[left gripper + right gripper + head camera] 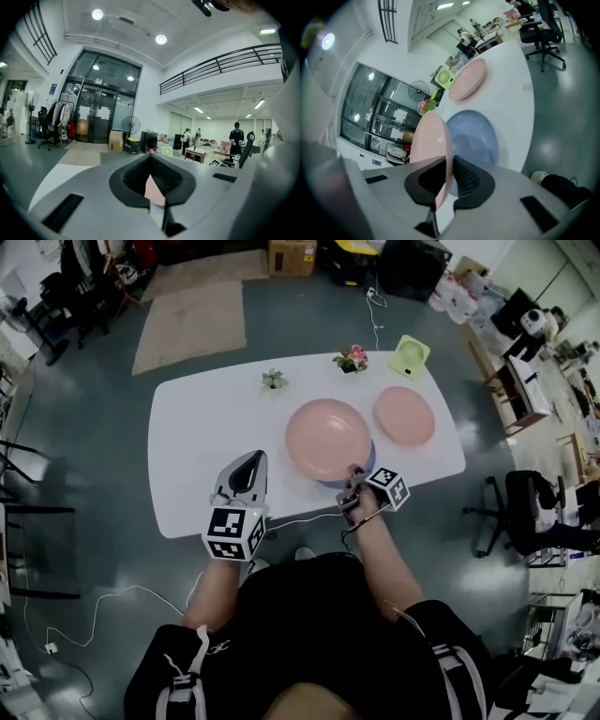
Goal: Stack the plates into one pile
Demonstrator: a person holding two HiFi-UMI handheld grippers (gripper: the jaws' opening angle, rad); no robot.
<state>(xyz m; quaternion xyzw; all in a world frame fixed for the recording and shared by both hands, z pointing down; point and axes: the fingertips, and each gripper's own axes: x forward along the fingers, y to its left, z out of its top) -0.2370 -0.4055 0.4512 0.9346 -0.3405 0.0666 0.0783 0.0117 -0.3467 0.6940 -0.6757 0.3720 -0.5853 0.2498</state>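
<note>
You have the large pink plate [326, 437] pinched at its near rim in your right gripper [354, 476], jaws clamped on either face of the rim, and the plate hangs over the blue plate [476, 136], covering most of it. Whether the two plates already touch, no view settles. Your left gripper [253, 461] hovers empty over the bare left part of the table [206, 427], its jaws drawn together on nothing. This looks like the first stacking step: getting the large pink plate centred on the blue one. The next move probably calls for levelling the plate, lowering it until it seats flat, then letting go of the rim without dragging it sideways. After that, the small pink plate [404, 415], lying apart toward the table's right end, waits to go on top. Mind the near edge: the blue plate sits close to it, right in front of you, so a shove toward yourself could push the pile off. The left half of the table is open. Two flower pots [274, 380] and a green fan [409, 356] line the far side, well apart from your path.
</note>
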